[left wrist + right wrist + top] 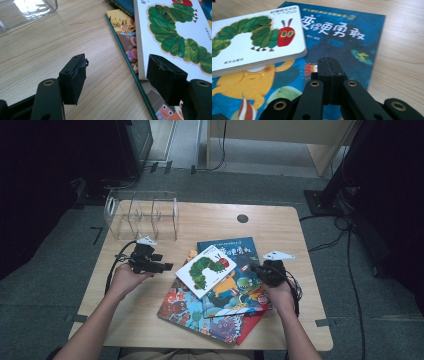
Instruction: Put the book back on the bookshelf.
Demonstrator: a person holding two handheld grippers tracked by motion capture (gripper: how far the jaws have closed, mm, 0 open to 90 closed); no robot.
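Caterpillar board book (206, 269) sits on top of the book pile at table centre, lying flat and rotated so its long axis runs from near-left to far-right. It rests on the blue picture book (235, 270), with more books fanned out under that. Left gripper (162, 267) is at the book's left, just beside its near-left corner, pointing right at it; left hand (127, 277) is behind it. In the left gripper view the jaws stand apart, nothing pinched: one pad over bare table (50, 50), the other at the white book's corner edge (175, 37), so the corner is roughly at the mouth but not yet inside it. Can't tell whether that pad touches the cover. Right gripper (256, 269) is clenched on nothing, tip hovering over or resting on the blue cover just right of the board book; contact not clear. Both are near, but the left is the one lined up with an edge and ready to take it. My read: next move is left gripper sliding right along the book's short edge to straddle the corner, with the right possibly steadying the stack.
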